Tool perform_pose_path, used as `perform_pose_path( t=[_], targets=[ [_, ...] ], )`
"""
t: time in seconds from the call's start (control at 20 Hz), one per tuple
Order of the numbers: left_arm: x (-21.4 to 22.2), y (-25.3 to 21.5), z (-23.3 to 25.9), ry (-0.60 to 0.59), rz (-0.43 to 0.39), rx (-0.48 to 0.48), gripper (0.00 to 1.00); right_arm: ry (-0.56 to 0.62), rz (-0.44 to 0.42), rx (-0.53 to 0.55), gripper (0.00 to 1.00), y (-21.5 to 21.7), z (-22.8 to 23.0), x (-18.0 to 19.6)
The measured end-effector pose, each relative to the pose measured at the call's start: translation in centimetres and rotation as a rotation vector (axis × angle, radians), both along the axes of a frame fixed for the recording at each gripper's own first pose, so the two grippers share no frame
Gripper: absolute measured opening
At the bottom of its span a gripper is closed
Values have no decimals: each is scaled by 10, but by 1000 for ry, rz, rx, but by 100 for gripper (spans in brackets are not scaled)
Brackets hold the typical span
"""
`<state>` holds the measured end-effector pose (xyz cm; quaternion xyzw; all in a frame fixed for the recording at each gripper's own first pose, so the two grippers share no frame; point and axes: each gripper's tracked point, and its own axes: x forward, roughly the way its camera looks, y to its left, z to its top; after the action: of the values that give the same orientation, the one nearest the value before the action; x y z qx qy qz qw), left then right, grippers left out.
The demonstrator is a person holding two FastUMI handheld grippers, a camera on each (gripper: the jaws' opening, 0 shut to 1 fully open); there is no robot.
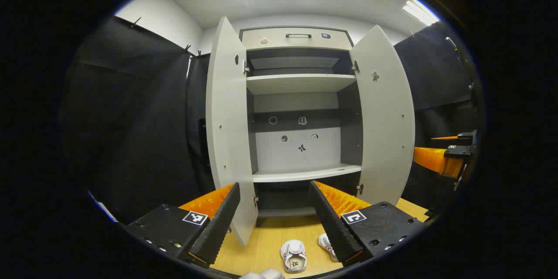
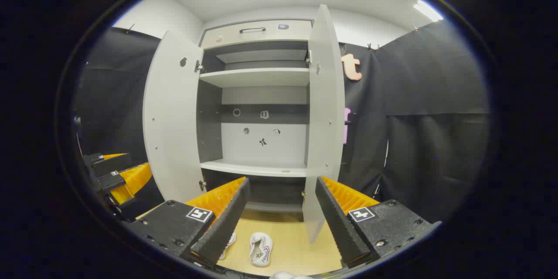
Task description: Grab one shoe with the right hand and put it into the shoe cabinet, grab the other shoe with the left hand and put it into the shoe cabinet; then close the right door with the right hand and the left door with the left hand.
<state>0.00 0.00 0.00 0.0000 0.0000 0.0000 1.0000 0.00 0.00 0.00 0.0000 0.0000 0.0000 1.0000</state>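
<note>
Two grippers hang with fingers spread and nothing between them. In the left gripper view, the left gripper [image 1: 274, 222] has a white shoe [image 1: 293, 256] on the wooden floor [image 1: 261, 244] below the gap between its fingers, and the second shoe [image 1: 326, 244] is partly hidden behind its right finger. Beyond the fingertips stands the shoe cabinet [image 1: 301, 109], its left door [image 1: 229, 130] and right door [image 1: 386, 117] both swung wide, so the way to the pale shelves [image 1: 305, 173] is open between the door edges. The other gripper shows at the far right.

In the right gripper view, the right gripper [image 2: 281, 218] has one shoe [image 2: 260, 249] below its gap, sole up, and another [image 2: 229, 242] peeking out beside its left finger. The right door's edge [image 2: 324, 117] stands just ahead, near the right finger.
</note>
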Motion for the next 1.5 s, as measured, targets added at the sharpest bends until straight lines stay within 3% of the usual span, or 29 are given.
perform_pose_path(
  t=[0.4, 0.45, 0.7, 0.9, 1.2, 1.4, 1.5],
  targets=[
    [-3, -1, 7, -11, -15, 3, 95, -4, -13, -3, 97, -1, 0, -9],
    [-3, -1, 8, -11, -17, 3, 100, -6, -14, -3, 99, -1, 0, -9],
    [-7, 4, 6, -9, -14, 6, 96, 33, 3, -7, 98, 9, -22, -7],
    [-11, 12, 1, 0, 0, 23, 95, 163, 44, -12, 98, 27, -86, -1],
    [-21, 23, -16, 52, 29, 15, 95, 457, 113, -50, 99, 60, -230, 9],
    [-29, 27, -22, 78, 38, 19, 96, 655, 175, 31, 98, 91, -317, 17],
    [-32, 33, -24, 89, 53, 23, 96, 696, 178, 56, 94, 101, -347, 30]
  ],
)
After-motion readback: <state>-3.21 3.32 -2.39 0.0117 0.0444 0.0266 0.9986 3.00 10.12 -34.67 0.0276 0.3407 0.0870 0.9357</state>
